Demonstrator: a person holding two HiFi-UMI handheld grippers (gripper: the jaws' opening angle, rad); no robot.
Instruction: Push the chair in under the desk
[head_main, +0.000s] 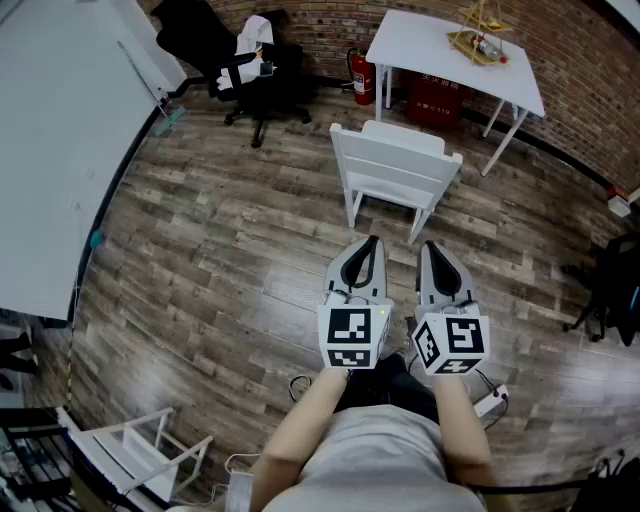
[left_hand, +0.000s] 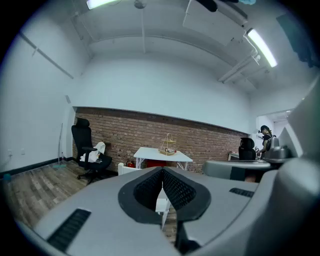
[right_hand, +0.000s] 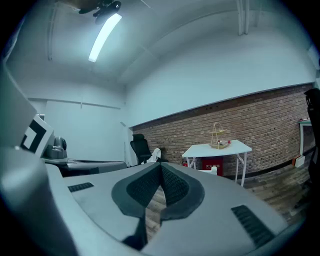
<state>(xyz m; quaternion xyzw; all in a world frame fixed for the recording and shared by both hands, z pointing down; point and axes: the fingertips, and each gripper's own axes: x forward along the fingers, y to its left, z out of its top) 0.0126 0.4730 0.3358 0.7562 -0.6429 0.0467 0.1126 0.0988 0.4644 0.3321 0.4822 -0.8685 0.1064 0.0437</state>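
A white wooden chair (head_main: 396, 172) stands on the plank floor, its back toward me, well short of the white desk (head_main: 455, 50) by the brick wall. My left gripper (head_main: 373, 242) and right gripper (head_main: 428, 246) are side by side just in front of the chair's back, apart from it, both shut with nothing between the jaws. In the left gripper view the chair (left_hand: 162, 202) shows past the closed jaw tips, with the desk (left_hand: 162, 154) behind. The right gripper view shows the desk (right_hand: 218, 149) and a sliver of the chair (right_hand: 214, 171).
A black office chair (head_main: 240, 60) with white cloth stands at the back left. A red fire extinguisher (head_main: 362, 78) and a red box (head_main: 434, 98) sit by the desk. A wire basket (head_main: 480, 38) is on the desk. A large white table (head_main: 60, 140) fills the left.
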